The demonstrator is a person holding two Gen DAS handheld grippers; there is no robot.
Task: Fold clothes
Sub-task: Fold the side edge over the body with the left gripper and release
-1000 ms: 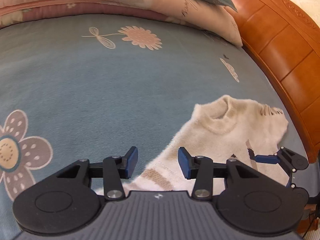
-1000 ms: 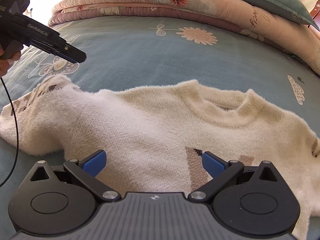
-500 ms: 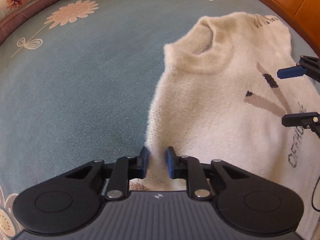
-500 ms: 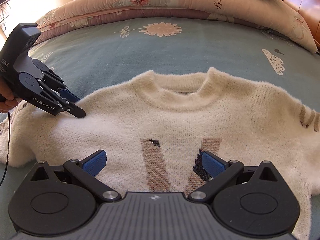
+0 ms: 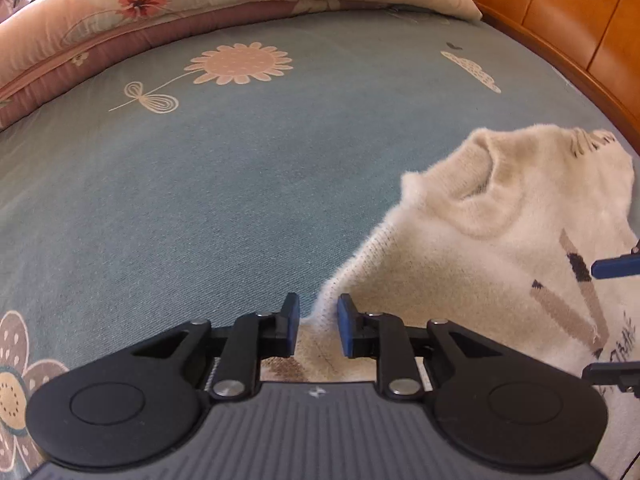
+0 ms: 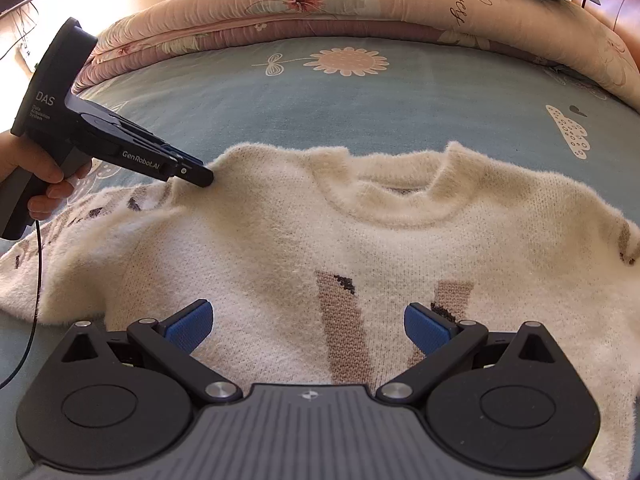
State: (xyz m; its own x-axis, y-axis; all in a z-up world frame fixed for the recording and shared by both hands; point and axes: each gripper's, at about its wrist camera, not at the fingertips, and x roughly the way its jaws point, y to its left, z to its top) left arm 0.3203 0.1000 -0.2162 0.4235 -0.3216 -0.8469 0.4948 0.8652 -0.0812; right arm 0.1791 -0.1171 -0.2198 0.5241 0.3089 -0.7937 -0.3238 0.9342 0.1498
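Left wrist view is showing the left gripper (image 5: 318, 326) with its blue pads standing narrowly apart on either side of the fuzzy shoulder edge of the cream sweater (image 5: 480, 264); whether they are pinching the knit or only flanking it, I cannot tell. From these fingers the sweater is running away forward and to the right, toward the wooden bed frame (image 5: 560, 36), with its collar (image 5: 486, 196) lying ahead. Bare blue bedsheet (image 5: 200, 184) is spreading to the left.

Right wrist view is looking across the sweater (image 6: 280, 264) lying face up and spread flat on the bedsheet (image 6: 360, 100), its long axis running side to side, sleeve to sleeve, collar (image 6: 394, 196) toward the quilt (image 6: 320, 4) at the far edge. The right gripper (image 6: 306, 326) is hovering with fingers spread wide over the chest pattern, grasping nothing. At the left, a hand (image 6: 36, 172) is holding the left gripper (image 6: 196, 174), its tip touching the shoulder seam. Judging from this, the left gripper is nearer the sleeve, so any fold of that side would be turning inward across the chest toward the right gripper.
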